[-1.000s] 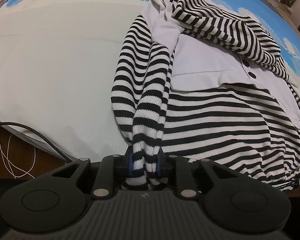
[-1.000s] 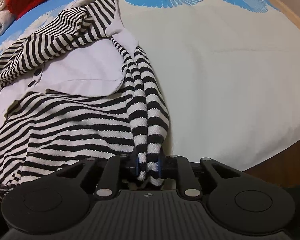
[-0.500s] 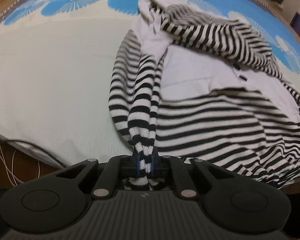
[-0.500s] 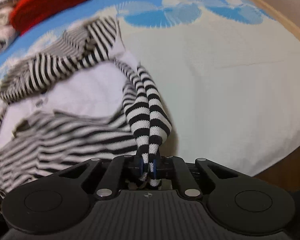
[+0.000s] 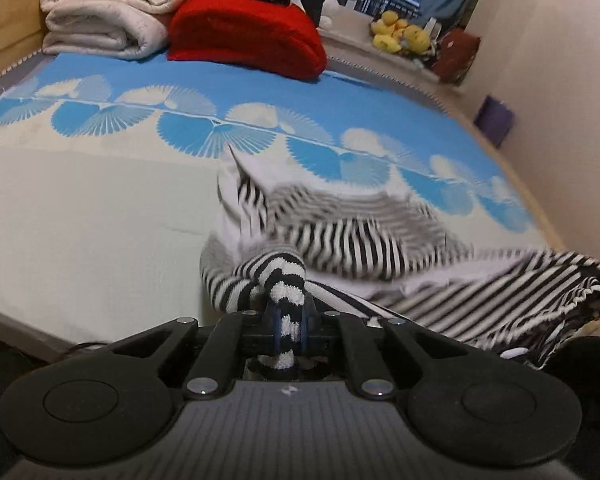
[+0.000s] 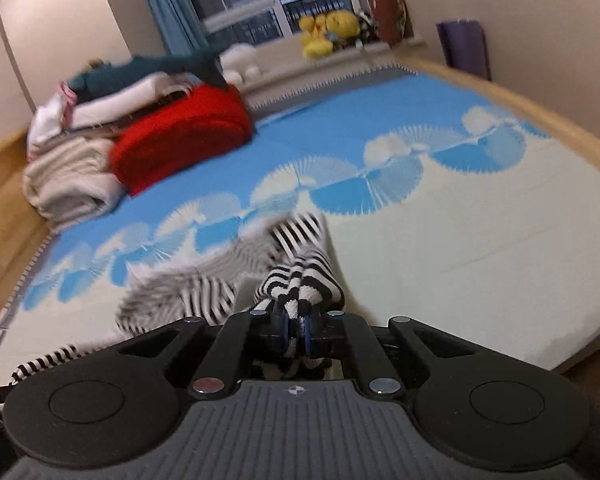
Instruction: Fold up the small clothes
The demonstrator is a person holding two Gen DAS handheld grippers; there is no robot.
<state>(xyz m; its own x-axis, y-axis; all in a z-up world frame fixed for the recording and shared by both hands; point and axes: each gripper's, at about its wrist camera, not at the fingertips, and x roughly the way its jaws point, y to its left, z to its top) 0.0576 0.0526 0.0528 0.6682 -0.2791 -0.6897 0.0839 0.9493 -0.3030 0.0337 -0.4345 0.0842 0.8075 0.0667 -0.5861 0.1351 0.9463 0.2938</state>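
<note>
A black-and-white striped garment (image 5: pixel 340 236) with white panels hangs between both grippers above the bed, blurred with motion. My left gripper (image 5: pixel 290 326) is shut on a bunched striped corner of it, the cloth pinched between the blue pads. The rest of the garment trails off to the right in the left wrist view. In the right wrist view, my right gripper (image 6: pixel 296 330) is shut on the other striped corner, and the striped garment (image 6: pixel 204 288) sags to the left and down toward the bed.
The bed (image 5: pixel 80 216) has a cream and blue fan-patterned cover. At its far end lie a red cushion (image 5: pixel 248 36), folded white blankets (image 5: pixel 104 12) and dark clothes (image 6: pixel 148 70). Yellow plush toys (image 5: pixel 400 36) sit on the window ledge. A wall runs along the right.
Both grippers have risen and tilted up with the striped corners in their pads, lifting the garment's near edge off the bed. The far end of the room has come into view.
</note>
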